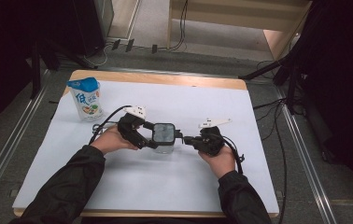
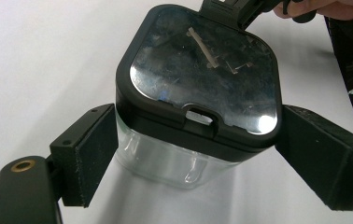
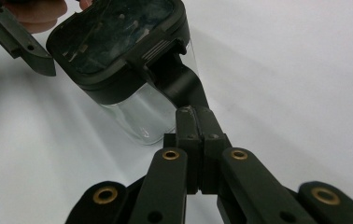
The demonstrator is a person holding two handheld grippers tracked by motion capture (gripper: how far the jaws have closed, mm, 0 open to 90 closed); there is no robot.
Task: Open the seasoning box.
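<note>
My left gripper (image 2: pixel 198 154) is spread around the clear jar (image 2: pixel 174 158), one pad on either side just under its black lid (image 2: pixel 202 79). My right gripper (image 3: pixel 198 116) is pressed together on the lid's handle tab (image 3: pixel 179 79), opposite my left.

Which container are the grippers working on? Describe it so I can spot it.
On the white table sheet, look mid-table between the two hands. It's the clear square jar with a black lid; unlike the blue-capped printed pouch at the far left corner, it's see-through and unlabelled.
</note>
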